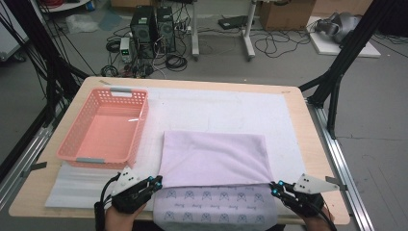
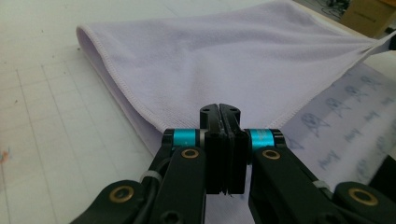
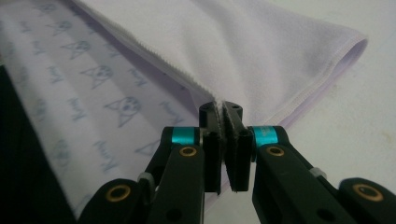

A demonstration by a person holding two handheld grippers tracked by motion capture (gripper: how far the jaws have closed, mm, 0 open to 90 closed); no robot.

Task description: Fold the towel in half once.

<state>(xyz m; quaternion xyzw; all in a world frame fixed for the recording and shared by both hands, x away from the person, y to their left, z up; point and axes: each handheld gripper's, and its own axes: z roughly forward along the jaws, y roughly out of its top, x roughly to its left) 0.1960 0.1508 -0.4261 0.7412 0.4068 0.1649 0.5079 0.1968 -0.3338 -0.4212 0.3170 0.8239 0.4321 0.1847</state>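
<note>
2 tools, left [image 1: 155, 183] and right [image 1: 275, 187], pinch towel [image 1: 216, 156] corners; high view adds a pink basket [image 1: 103, 130].

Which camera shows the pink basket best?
The high view. The pink basket sits whole at the table's left, beside the folded lilac towel, so you can look right into it. The left gripper view and right gripper view look along their jaws at the towel instead, not toward the basket.
</note>
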